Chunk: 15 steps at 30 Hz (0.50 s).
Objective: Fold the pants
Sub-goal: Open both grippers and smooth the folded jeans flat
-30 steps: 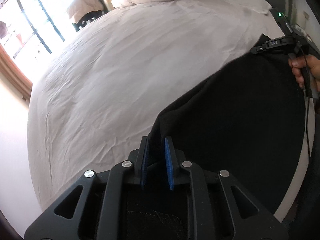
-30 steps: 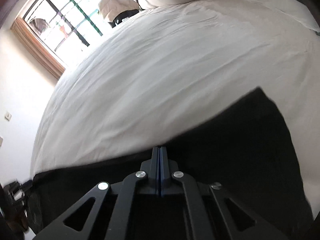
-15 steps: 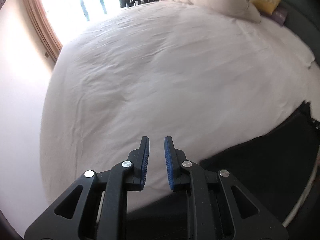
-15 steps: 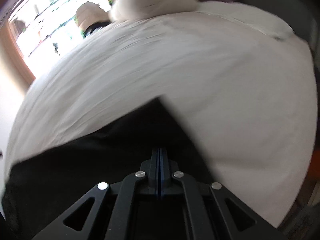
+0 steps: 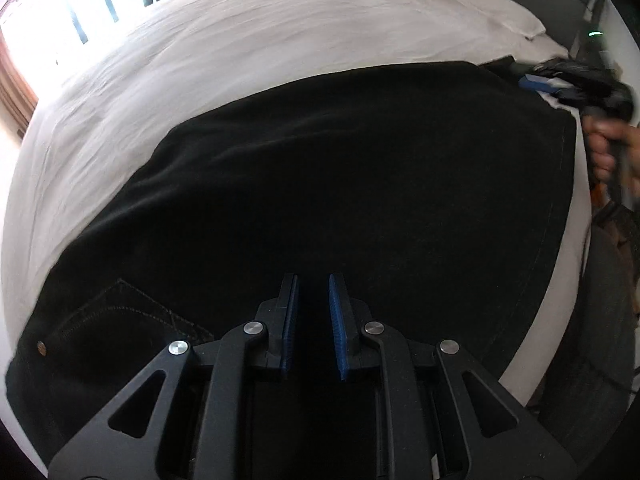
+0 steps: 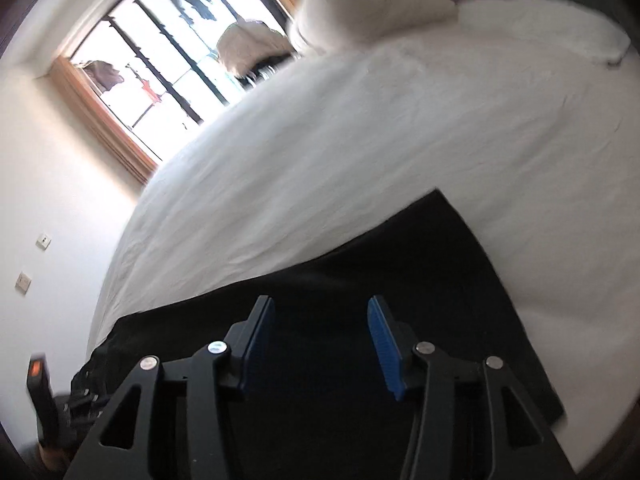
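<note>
Black pants [image 5: 340, 184] lie spread flat on the white bed [image 5: 248, 40], with a stitched back pocket [image 5: 120, 320] at the near left. My left gripper [image 5: 313, 284] hovers over the near edge of the pants, open and empty. My right gripper [image 6: 320, 306] is open and empty above the pants [image 6: 360, 280] at their right end. It also shows in the left wrist view [image 5: 560, 84], blurred, beside the far right corner of the pants, held by a hand [image 5: 608, 152].
White pillows [image 6: 372, 4] and coloured cushions lie at the head of the bed. A window [image 6: 168, 52] with bars is on the left wall. A dark device with an orange light [image 6: 38, 396] is at the lower left of the right wrist view.
My right gripper has opened and let go of the pants. My left gripper let go earlier and has swung back over them. The pants now lie flat on the bed.
</note>
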Each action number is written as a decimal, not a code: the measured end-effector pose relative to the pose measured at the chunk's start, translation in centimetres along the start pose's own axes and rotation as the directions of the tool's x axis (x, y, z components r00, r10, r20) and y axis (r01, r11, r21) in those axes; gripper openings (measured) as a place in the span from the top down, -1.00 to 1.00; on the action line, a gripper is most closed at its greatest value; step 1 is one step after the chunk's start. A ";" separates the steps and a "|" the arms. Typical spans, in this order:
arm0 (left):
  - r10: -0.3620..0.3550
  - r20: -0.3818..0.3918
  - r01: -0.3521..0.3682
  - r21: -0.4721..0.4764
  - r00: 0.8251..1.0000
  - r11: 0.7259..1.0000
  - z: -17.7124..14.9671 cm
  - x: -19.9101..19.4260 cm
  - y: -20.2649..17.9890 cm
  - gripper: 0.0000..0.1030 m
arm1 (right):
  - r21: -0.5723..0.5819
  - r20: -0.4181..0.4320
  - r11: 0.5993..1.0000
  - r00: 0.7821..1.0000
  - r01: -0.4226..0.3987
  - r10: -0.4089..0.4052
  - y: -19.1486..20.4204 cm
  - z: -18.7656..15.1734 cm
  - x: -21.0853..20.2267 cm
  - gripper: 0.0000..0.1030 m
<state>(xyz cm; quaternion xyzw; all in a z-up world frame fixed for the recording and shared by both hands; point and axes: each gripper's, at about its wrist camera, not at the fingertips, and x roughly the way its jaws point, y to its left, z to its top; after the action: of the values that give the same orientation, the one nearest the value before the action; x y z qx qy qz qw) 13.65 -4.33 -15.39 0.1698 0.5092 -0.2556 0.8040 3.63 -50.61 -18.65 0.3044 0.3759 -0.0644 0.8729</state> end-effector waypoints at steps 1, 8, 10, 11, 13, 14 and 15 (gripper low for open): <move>-0.020 -0.007 0.020 -0.029 1.000 0.999 0.0 0.1 0.7 0.70 | 0.015 -0.029 0.998 0.997 0.065 -0.065 -0.8 0.4 1.1 -0.01; -0.004 0.016 0.005 -0.063 1.000 0.998 -0.7 -1.1 1.3 0.70 | 0.066 0.057 0.986 0.986 0.154 -0.158 -3.1 2.8 -0.3 0.14; 0.004 0.061 0.001 -0.082 0.998 0.997 -1.5 -3.2 0.5 0.70 | 0.075 0.074 0.995 0.995 0.062 -0.068 -2.1 2.0 -2.3 -0.02; -0.004 0.080 0.011 -0.091 0.997 0.996 -1.9 -4.0 0.4 0.70 | 0.061 0.072 0.997 0.997 -0.038 0.033 -1.0 0.7 -3.5 -0.09; -0.018 0.099 0.028 -0.106 0.995 0.994 -3.1 -5.0 0.3 0.70 | 0.015 0.039 0.992 0.992 -0.124 0.123 0.7 -1.6 -4.5 -0.31; -0.012 0.084 0.021 -0.111 0.996 0.994 -3.7 -4.7 0.4 0.70 | -0.021 -0.008 0.986 0.986 -0.166 0.166 1.4 -3.5 -4.6 -0.44; -0.003 0.057 0.010 -0.120 0.998 0.993 -4.2 -4.1 0.6 0.70 | -0.048 -0.051 0.983 0.984 -0.176 0.173 1.8 -4.8 -4.1 -0.44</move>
<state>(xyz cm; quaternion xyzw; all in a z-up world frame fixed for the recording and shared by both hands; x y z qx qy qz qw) 9.44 -0.63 -13.49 0.1121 0.5014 -0.2319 0.8260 -1.64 -46.84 -17.54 0.3147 0.3697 0.0293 0.8738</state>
